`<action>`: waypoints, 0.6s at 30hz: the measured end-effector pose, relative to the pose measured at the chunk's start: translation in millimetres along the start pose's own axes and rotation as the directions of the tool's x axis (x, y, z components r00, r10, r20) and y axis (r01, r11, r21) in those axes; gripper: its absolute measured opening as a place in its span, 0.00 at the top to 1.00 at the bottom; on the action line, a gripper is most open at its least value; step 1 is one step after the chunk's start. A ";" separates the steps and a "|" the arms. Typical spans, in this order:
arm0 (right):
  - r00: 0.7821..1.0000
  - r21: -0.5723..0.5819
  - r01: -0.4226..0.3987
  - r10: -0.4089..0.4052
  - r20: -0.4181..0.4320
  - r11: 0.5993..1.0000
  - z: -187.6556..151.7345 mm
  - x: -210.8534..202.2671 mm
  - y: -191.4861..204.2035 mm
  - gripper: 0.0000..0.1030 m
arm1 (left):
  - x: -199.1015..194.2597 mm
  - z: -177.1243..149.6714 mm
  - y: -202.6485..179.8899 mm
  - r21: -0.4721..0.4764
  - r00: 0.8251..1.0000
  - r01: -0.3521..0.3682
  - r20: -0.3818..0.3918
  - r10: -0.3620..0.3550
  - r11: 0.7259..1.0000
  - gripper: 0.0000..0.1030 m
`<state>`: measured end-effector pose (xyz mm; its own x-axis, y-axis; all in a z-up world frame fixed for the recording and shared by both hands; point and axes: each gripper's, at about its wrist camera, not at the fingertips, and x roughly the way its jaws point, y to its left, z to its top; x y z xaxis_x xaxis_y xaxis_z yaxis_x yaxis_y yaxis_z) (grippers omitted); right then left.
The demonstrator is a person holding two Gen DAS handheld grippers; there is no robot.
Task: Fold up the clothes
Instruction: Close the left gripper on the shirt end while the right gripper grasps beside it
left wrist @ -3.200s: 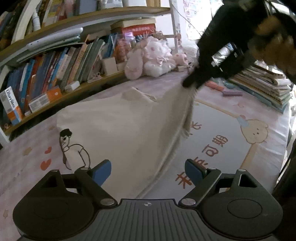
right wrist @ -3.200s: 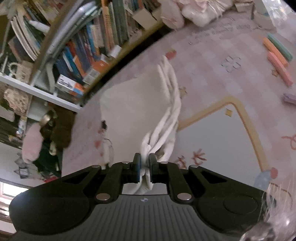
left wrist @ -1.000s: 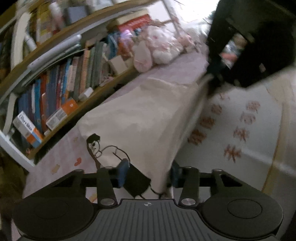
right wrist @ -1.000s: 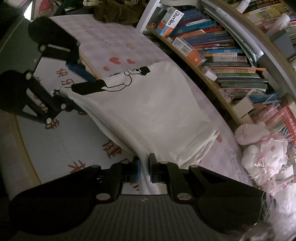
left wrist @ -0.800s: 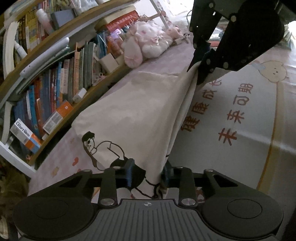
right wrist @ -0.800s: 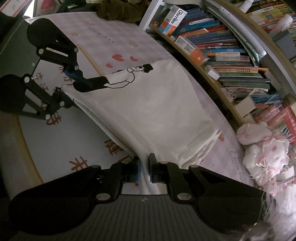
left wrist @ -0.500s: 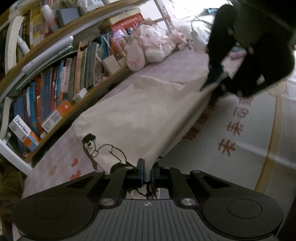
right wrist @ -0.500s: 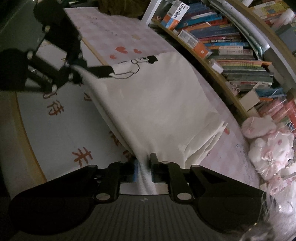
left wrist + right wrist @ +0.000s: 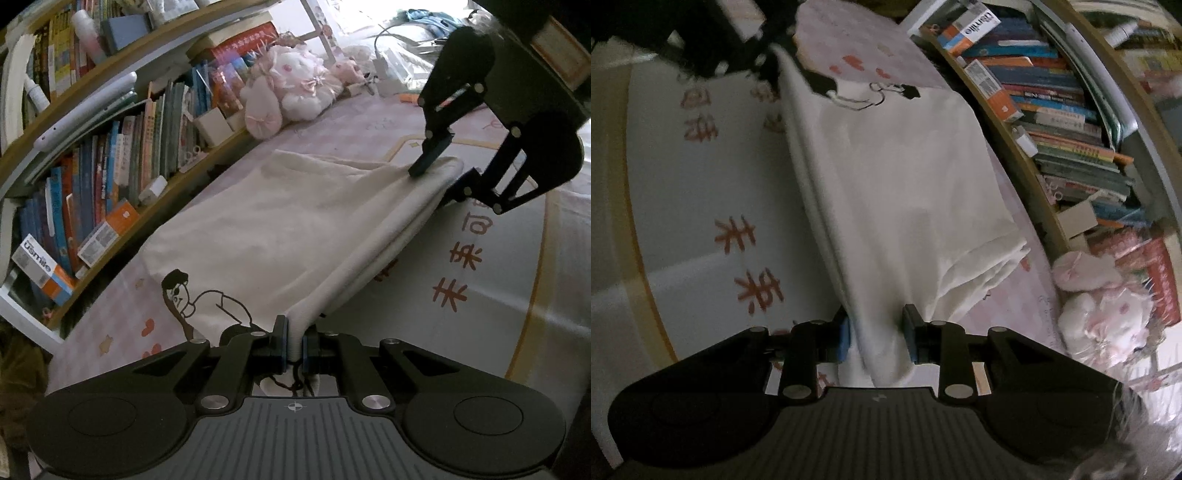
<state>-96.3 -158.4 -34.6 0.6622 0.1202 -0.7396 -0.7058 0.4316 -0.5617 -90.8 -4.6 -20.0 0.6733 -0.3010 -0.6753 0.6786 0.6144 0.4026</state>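
While the cream T-shirt (image 9: 280,221) lies folded lengthwise on the pink printed mat (image 9: 480,258) beside the bookshelf (image 9: 110,155), the left claw (image 9: 293,345) is clenched on its folded edge at the end bearing the cartoon figure print (image 9: 192,295). At the far end the right claw (image 9: 875,334) is opening, the bunched fabric sitting between its pads, which seem no longer to press it, though the dim view leaves that unsure. Pink plush toys (image 9: 295,92) sit by the shelf.
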 end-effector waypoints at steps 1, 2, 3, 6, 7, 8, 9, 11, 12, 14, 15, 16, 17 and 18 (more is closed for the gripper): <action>1.000 -0.016 0.007 -0.007 0.003 1.000 -1.6 0.2 2.1 0.74 | -0.4 0.5 0.1 0.002 1.000 0.001 -0.001 -0.001 1.000 0.92; 1.000 -0.033 0.014 -0.014 0.004 0.999 -3.0 0.2 4.4 0.74 | -0.8 1.0 0.2 0.005 1.000 0.002 -0.001 -0.002 1.000 0.92; 1.000 -0.051 0.023 -0.023 0.004 0.998 -4.4 0.1 6.7 0.74 | -1.0 1.3 0.2 0.006 1.000 0.003 -0.002 -0.003 1.000 0.92; 0.999 -0.075 0.047 -0.047 0.003 0.996 -8.6 0.3 9.9 0.73 | -1.2 2.0 0.4 0.010 1.000 0.006 -0.006 -0.006 1.000 0.92; 0.999 -0.080 0.054 -0.054 0.003 0.995 -10.2 0.1 10.7 0.73 | -1.1 2.0 0.1 0.012 1.000 0.007 -0.008 -0.007 1.000 0.92; 0.999 -0.078 0.055 -0.055 0.004 0.995 -11.5 -0.3 11.2 0.83 | -0.8 1.9 -0.3 0.014 1.000 0.008 -0.011 -0.008 1.000 0.92; 0.999 -0.064 0.049 -0.048 0.009 0.997 -12.0 -1.7 10.4 0.88 | -0.3 1.7 -0.9 0.017 1.000 0.009 -0.016 -0.009 1.000 0.92; 0.999 -0.037 0.043 -0.042 0.014 0.998 -11.2 -4.6 8.6 0.90 | 1.2 0.5 -1.9 0.020 0.999 0.012 -0.030 -0.012 1.000 0.92; 0.999 -0.019 0.040 -0.040 0.015 0.999 -9.1 -6.3 6.0 0.90 | 2.7 -0.4 -2.1 0.022 0.999 0.011 -0.042 -0.011 1.000 0.87; 0.999 0.007 0.039 -0.039 0.024 0.999 -5.8 -10.1 1.5 0.91 | 5.2 -2.6 -2.4 0.025 0.998 0.013 -0.062 -0.011 1.000 0.86; 0.999 0.015 0.040 -0.040 0.030 0.999 -4.6 -11.9 -0.2 0.91 | 5.5 -4.1 -3.1 0.026 0.998 0.014 -0.066 -0.012 1.000 0.85; 0.999 0.008 0.042 -0.042 0.032 0.999 -4.2 -12.4 0.0 0.91 | 6.3 -5.2 -4.2 0.030 0.997 0.007 -0.072 -0.005 1.000 0.81; 0.998 -0.006 0.046 -0.045 0.033 0.999 -4.2 -12.0 1.7 0.90 | 7.2 -6.1 -5.4 0.035 0.997 0.000 -0.078 0.003 0.999 0.78; 0.998 -0.019 0.048 -0.048 0.031 0.999 -4.4 -10.8 3.7 0.90 | 7.8 -7.1 -6.7 0.041 0.997 -0.005 -0.082 0.009 0.999 0.76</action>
<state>-107.2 -162.1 -30.3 0.7026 0.1271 -0.7001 -0.6775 0.4201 -0.6037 -92.1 -5.8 -32.4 0.6529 -0.2350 -0.7201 0.6865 0.5854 0.4314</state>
